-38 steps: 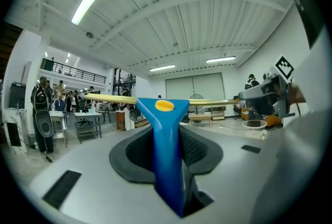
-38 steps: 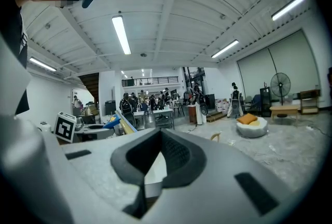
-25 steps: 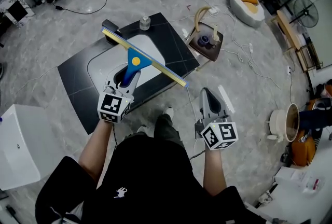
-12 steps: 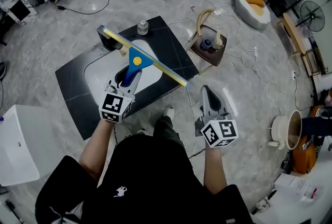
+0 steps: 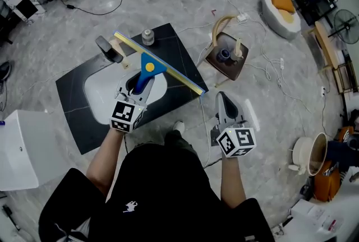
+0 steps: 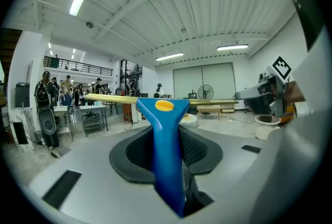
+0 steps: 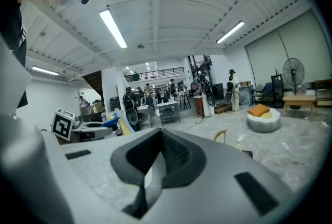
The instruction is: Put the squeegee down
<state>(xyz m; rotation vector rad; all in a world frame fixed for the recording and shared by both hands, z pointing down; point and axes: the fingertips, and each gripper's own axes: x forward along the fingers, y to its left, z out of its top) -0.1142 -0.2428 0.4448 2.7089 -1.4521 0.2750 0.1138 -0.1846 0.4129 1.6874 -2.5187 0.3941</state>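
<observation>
The squeegee (image 5: 148, 66) has a blue handle and a long yellow blade. It hangs level above the white sink (image 5: 98, 87) set in a black slab (image 5: 76, 123) on the floor. My left gripper (image 5: 138, 83) is shut on the blue handle (image 6: 167, 166), and the blade (image 6: 109, 98) runs crosswise beyond the jaws. My right gripper (image 5: 224, 105) floats over the bare floor to the right of the slab. Its jaws are together with nothing between them (image 7: 155, 166).
A black faucet (image 5: 108, 49) and a small jar (image 5: 147, 37) stand at the slab's far edge. A wooden chair (image 5: 227, 50) stands to the right, with cables (image 5: 263, 67) trailing over the floor. A white box (image 5: 17, 148) sits at the left and a bucket (image 5: 305, 145) at the right.
Both grippers have moved forward over the slab. The blade's left end, earlier over the faucet, now lies beyond it and closer to the jar. The grip on the handle is unchanged.
</observation>
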